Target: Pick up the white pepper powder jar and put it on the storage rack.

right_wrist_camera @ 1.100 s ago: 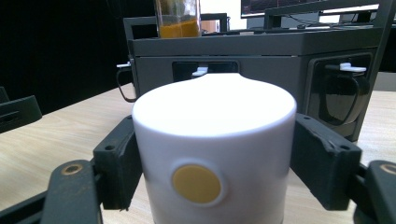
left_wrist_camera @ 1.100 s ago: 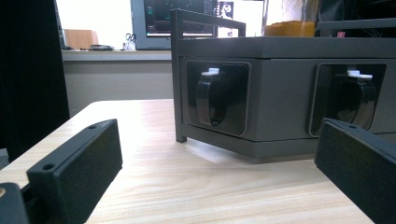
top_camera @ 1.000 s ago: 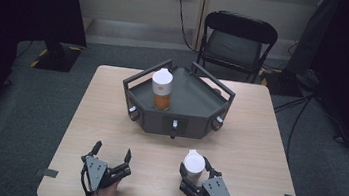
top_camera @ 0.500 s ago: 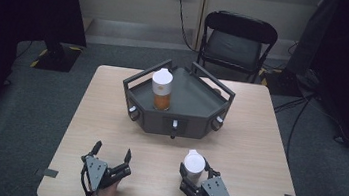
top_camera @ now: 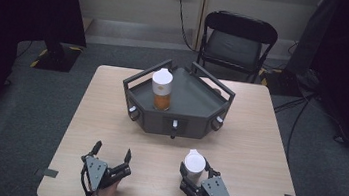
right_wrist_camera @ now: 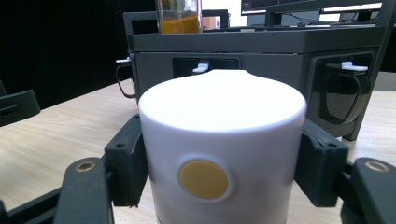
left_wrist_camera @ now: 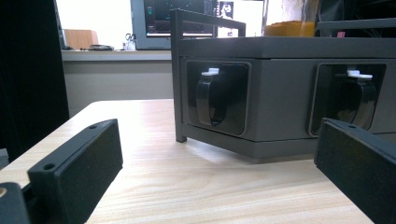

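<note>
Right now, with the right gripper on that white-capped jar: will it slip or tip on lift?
Probably rigid: the white-capped jar keeps its round shape between the right gripper fingers. Its smooth, glossy cap could slip. Tall and narrow in the high view, it may tip if nudged.

Glossy white plastic cap [right_wrist_camera: 222, 140], matt wood-grain table [right_wrist_camera: 60, 133]

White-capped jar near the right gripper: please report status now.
Right gripper shut on white-capped jar, upright on table. Left gripper open, empty. Second jar stands in grey tray; path between clear.

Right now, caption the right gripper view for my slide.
Right gripper clamps a white-capped jar before the dark tray.
</note>
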Demonstrator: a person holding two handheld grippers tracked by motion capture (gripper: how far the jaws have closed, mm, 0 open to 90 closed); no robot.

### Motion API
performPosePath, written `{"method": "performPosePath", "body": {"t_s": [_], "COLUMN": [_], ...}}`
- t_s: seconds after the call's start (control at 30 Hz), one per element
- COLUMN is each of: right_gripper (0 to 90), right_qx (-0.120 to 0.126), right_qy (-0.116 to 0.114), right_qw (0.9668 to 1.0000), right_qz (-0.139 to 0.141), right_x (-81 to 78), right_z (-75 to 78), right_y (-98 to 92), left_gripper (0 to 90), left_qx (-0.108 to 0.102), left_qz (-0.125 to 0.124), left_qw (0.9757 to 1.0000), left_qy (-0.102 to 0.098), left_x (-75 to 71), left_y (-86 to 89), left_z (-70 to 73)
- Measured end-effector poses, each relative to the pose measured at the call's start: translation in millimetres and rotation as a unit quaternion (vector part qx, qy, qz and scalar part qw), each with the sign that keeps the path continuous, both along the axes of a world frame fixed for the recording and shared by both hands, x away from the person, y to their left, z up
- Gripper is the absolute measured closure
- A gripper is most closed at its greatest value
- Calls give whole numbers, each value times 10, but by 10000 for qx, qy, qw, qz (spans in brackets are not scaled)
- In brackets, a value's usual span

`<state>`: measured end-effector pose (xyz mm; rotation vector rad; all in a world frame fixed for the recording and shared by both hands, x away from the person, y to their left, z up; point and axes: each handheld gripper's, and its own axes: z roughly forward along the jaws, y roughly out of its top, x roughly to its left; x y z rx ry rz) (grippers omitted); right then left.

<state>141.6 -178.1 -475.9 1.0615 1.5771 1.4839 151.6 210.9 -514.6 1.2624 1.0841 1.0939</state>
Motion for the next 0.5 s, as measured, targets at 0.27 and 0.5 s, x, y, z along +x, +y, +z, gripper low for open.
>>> {"method": "performPosePath", "body": {"t_s": [0.27,0.5], "right_gripper": [300,300], "right_qx": [3,-28], "right_qy": [42,98], "right_qw": [10000,9999], "right_qz": [-9,7], "right_x": [7,21], "right_z": [21,58], "right_y": [-4,-2], "left_gripper": [4,4], "left_qx": [-1,0], "left_qz": [0,0], "left_qw": [10000,10000], "left_qy": [0,0], "left_x": [0,0], "left_y": [0,0], "left_z": [0,0]}}
